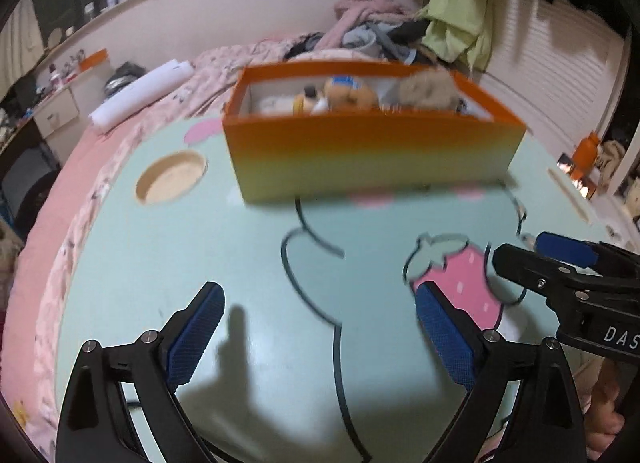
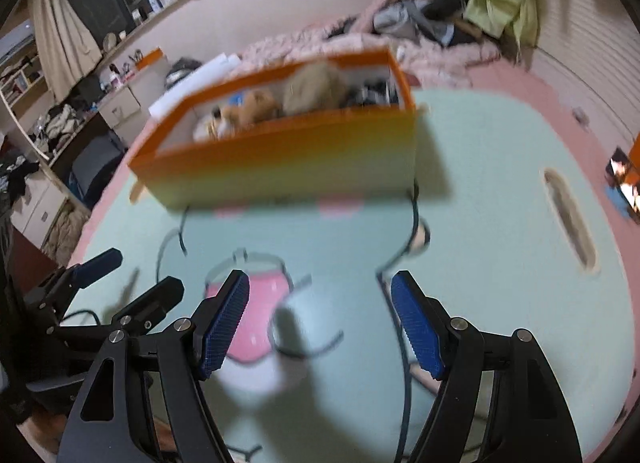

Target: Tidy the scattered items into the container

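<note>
Looking along the left gripper, its jaws gape wide with nothing between them, over a mint table. An orange box stands beyond it on that table, holding plush toys. The right gripper juts in right of the box.

From the right wrist, the right gripper is parted and empty, nearer than the box; toys lie inside. The left gripper shows lower left of the box.

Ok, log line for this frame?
left gripper: open, empty | right gripper: open, empty | box: holds toys | table: nothing loose visible
</note>
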Motion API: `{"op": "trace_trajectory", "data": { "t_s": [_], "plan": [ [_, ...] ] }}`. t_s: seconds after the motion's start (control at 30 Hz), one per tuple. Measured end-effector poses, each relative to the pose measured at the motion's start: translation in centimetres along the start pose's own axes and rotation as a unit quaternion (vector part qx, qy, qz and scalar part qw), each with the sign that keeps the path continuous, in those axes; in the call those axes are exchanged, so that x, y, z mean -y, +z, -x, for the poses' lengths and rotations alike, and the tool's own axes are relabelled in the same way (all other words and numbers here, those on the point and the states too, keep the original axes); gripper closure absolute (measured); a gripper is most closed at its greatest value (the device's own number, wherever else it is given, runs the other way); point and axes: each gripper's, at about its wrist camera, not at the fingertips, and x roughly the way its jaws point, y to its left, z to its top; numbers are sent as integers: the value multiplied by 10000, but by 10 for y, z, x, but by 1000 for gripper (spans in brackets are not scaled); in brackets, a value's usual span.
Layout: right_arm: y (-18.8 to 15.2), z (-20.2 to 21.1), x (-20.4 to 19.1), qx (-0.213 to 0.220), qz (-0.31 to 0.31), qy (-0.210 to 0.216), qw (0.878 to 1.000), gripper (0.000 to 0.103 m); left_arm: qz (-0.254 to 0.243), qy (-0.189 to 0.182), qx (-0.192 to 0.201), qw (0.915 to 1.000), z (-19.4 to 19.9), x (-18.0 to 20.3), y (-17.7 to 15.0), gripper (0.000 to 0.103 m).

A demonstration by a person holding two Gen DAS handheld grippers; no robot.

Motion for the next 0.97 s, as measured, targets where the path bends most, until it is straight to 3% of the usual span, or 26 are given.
{"op": "trace_trajectory", "data": {
  "t_s": [0.1, 0.2, 0.23, 0.27, 0.97],
  "plan": [
    [-12, 3, -8, 252, 181, -353, 9989, 27, -65, 258, 131, 9996, -3, 3, -7, 0],
    [-14, 2, -6, 385, 137, -346, 9986, 12, 5, 114, 215, 9997, -3, 0, -10, 0],
    [-14, 0, -5, 436, 129, -328, 9984, 2, 6, 84, 238, 9997, -3, 0, -11, 0],
    [-15, -2, -4, 492, 111, -338, 9982, 0, -25, 83, 261, 9996, -3, 1, -12, 0],
    [-20, -8, -5, 663, 214, -542, 9961, 0, -194, -66, 335, 9992, -4, 6, -12, 0]
  ]
}}
